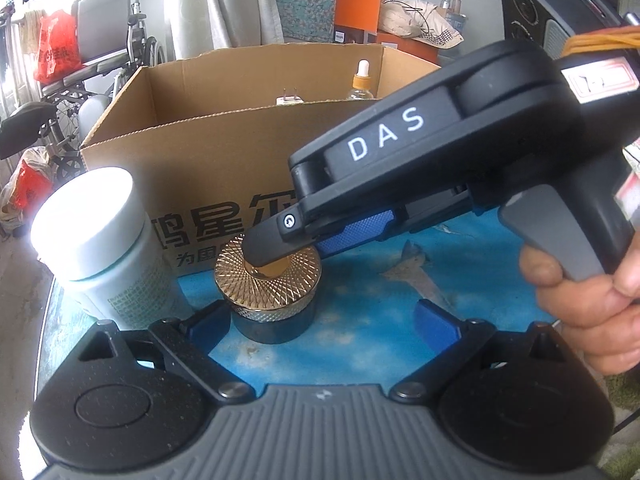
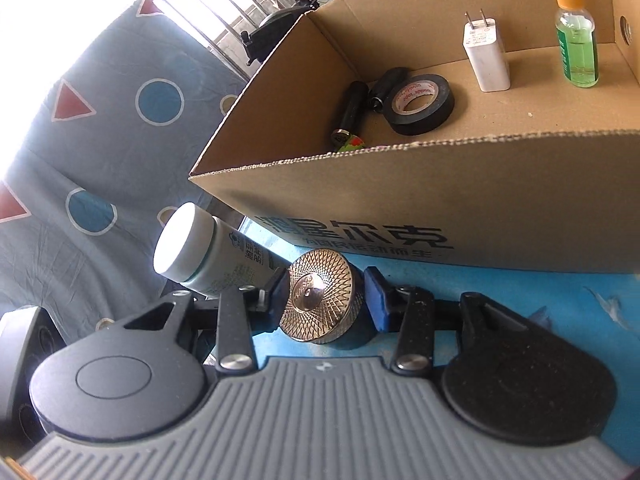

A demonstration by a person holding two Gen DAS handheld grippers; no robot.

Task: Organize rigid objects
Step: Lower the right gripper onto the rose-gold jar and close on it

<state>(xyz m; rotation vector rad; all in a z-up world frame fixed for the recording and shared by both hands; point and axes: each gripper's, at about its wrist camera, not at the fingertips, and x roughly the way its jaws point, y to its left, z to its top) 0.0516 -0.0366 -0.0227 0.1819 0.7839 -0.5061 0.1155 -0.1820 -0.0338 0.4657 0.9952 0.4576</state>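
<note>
The right gripper (image 2: 326,300) is sitting round a small dark jar w/ a gold patterned lid (image 2: 318,298), one blue pad (image 2: 376,300) on the jar's right side and the other finger at its left. The pads look right up against the lid, but I can't tell for sure if they're pressing or just beside it. The jar is standing on the blue table (image 2: 500,284), just in front of the cardboard box (image 2: 400,200).

In the left wrist view the right gripper (image 1: 288,248) is reaching in from the right, w/ a hand (image 1: 592,300) squeezing its grey trigger, fingertips over the jar (image 1: 268,280). The left gripper (image 1: 320,316) is hovering open, its blue pads (image 1: 434,322) spread wide, nothing between them being touched.

A white-capped bottle (image 1: 100,240) is standing just left of the jar. Inside the box: a roll of black tape (image 2: 420,104), a white plug adapter (image 2: 486,60), a dropper bottle w/ green liquid (image 2: 576,44), and a black cylinder (image 2: 352,112) lying by the near wall.
</note>
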